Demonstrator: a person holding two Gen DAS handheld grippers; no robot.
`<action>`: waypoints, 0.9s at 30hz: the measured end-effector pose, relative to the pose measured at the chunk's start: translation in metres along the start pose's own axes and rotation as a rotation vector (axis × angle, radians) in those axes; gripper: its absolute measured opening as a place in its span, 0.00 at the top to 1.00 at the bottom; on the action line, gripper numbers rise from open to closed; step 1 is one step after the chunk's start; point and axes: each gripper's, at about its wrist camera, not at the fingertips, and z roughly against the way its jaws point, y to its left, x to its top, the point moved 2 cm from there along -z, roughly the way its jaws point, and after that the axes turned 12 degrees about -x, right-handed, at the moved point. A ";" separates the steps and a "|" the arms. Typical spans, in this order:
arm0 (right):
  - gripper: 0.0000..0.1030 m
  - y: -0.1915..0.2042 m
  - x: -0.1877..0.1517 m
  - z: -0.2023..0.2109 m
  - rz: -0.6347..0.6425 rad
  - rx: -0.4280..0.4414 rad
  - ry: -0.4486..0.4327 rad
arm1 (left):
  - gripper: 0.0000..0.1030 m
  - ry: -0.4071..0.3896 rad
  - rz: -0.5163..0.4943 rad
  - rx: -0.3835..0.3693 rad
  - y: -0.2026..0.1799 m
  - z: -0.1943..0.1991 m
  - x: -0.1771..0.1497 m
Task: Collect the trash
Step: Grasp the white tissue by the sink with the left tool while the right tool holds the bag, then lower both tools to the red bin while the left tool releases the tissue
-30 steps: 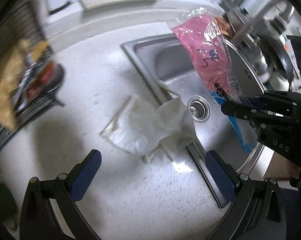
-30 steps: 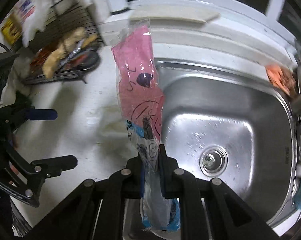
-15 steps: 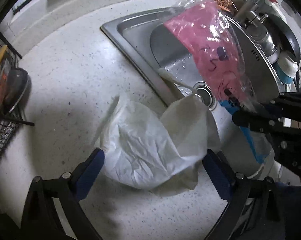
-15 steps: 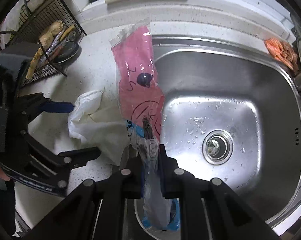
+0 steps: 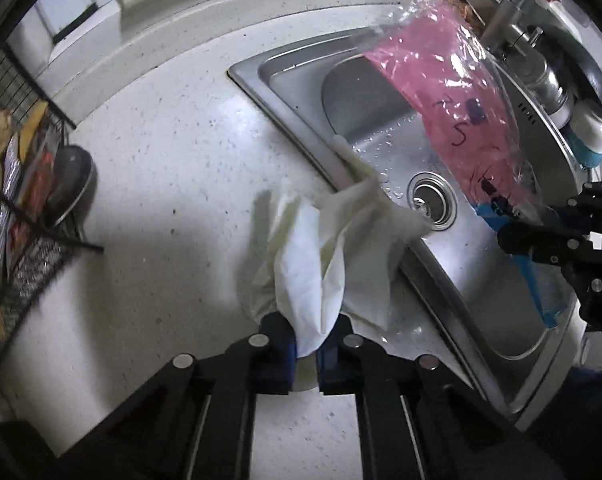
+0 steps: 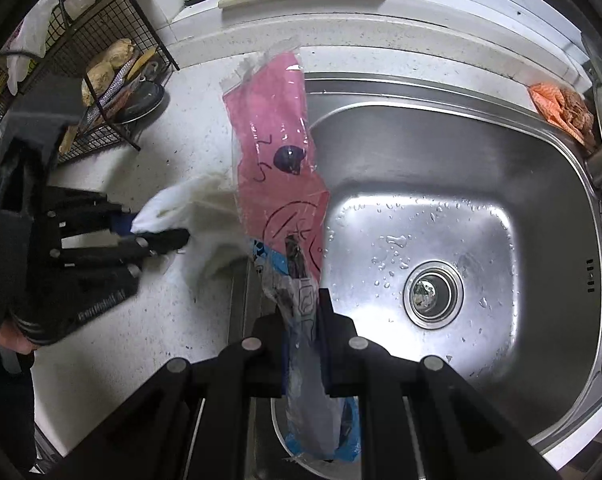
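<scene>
Wire rack [image 6: 113, 92] at far left on the speckled worktop [image 5: 161, 184], holding a dark pan and food items; not part of this step.

Left hand-held gripper [image 5: 305, 354]: jaws have just been closing and now pinch the near end of the crumpled white tissue [image 5: 333, 256]. A second ago they stood wide above it; half a second ago they straddled it. The tissue lies on the worktop, its far corner draped over the sink rim [image 5: 301, 136] toward the drain [image 6: 433, 294].

Right hand-held gripper [image 6: 304, 344]: clamped as before on the pink-and-clear plastic wrapper [image 6: 277, 160], which stands up over the sink's left edge.

Judgement: both trash pieces now secured; tissue not yet lifted. Next is likely lift and carry to a bin, none in view.
</scene>
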 end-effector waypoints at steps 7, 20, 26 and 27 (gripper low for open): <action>0.90 -0.003 -0.017 0.023 -0.002 -0.010 -0.013 | 0.96 -0.079 0.038 -0.020 -0.027 0.030 -0.020; 0.90 -0.026 -0.102 0.097 0.095 0.047 -0.171 | 0.96 -0.201 0.049 0.075 -0.133 0.081 -0.070; 0.90 -0.047 -0.166 0.127 0.125 0.064 -0.229 | 0.96 -0.242 0.065 0.110 -0.212 0.079 -0.126; 0.90 -0.051 -0.181 0.132 0.135 0.064 -0.240 | 0.96 -0.249 0.071 0.111 -0.224 0.078 -0.137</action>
